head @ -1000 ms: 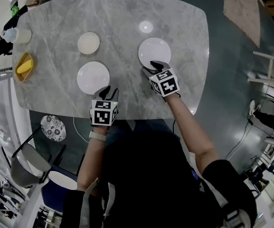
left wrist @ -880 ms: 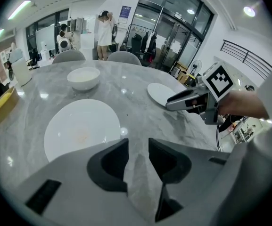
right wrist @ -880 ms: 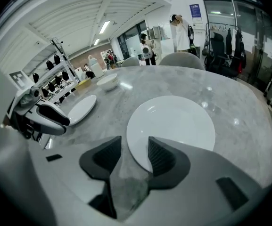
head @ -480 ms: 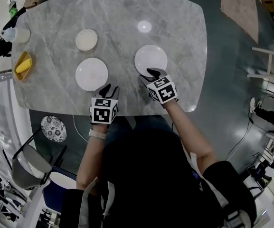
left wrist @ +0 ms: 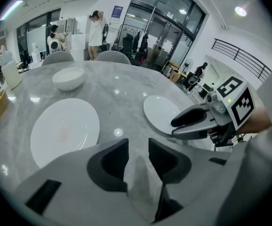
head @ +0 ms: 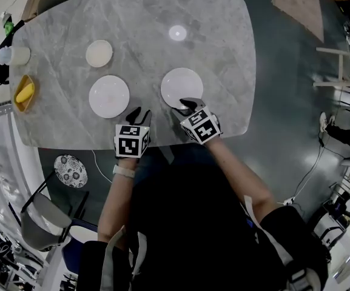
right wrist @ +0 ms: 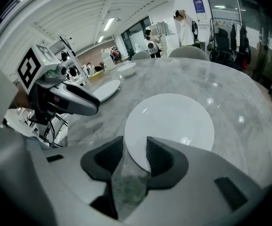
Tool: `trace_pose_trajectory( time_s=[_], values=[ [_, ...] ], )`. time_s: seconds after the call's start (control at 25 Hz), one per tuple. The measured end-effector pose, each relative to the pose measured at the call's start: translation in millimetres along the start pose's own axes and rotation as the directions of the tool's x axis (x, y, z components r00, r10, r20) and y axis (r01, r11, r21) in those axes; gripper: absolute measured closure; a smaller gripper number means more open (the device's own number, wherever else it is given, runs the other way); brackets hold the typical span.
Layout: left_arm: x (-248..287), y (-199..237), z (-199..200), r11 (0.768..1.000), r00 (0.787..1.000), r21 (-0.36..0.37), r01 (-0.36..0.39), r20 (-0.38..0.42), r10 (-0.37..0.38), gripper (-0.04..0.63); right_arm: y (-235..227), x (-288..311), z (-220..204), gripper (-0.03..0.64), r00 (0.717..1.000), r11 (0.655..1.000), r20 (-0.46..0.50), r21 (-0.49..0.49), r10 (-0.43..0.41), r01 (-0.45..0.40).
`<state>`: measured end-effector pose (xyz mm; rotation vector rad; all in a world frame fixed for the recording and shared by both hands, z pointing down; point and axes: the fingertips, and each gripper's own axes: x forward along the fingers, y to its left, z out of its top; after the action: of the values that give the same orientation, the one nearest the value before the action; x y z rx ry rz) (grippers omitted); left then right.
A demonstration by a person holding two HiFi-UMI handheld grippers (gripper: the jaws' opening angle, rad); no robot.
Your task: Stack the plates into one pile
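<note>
**Tool at plate rim: right hand leads**

Head view. Right tool: jaws apart, just now closing, tips at the near rim of the right plate, which lies straight ahead of it on the surface. Left tool: jaws apart, nothing held, just short of the left plate. The plates sit side by side, apart. A small dish stands beyond the left plate.

Left gripper view. Only bare surface shows between the jaws. The left plate lies ahead to the left, the right plate ahead to the right.

Right gripper view. The right plate's near rim stands in the gap, pads apparently not yet pressing. The left plate lies away to the left, beyond the left tool. Judged: the right hand is nearer its plate, and the carry would run leftward.
</note>
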<state>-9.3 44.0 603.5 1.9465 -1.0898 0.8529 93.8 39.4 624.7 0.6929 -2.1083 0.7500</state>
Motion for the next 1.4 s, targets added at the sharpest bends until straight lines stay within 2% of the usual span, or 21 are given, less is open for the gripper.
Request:
trace_pose_trajectory(
  time_s=[0.32,0.56,1.0,1.2,1.4],
  values=[
    [12.1,-13.3,9.3,0.999,0.999,0.022,0.041,-0.008,-0.041,0.459,-0.5,-2.9,-12.9,0.466,0.999,0.999,0.022,0.009,-0.033,0.033],
    [24.1,-22.5,31.6,0.995,0.996,0.032,0.089,0.018,-0.090,0.457,1.7,-4.8,-15.3,0.468,0.999,0.999,0.043,0.010,-0.033,0.033],
    [59.3,-39.4,62.2,0.980,0.981,0.045,0.195,-0.003,-0.195,0.442,-0.2,-8.4,-22.5,0.477,0.996,0.999,0.076,0.006,-0.046,0.045],
    [70.6,-49.4,70.3,0.967,0.968,0.055,0.250,-0.015,-0.249,0.437,-5.8,-9.8,-26.6,0.531,0.994,0.998,0.093,0.023,-0.059,0.057],
    [79.7,-57.2,71.6,0.958,0.960,0.059,0.280,-0.034,-0.279,0.436,-7.3,-12.2,-27.3,0.532,0.993,0.998,0.106,0.021,-0.060,0.058]
  ],
)
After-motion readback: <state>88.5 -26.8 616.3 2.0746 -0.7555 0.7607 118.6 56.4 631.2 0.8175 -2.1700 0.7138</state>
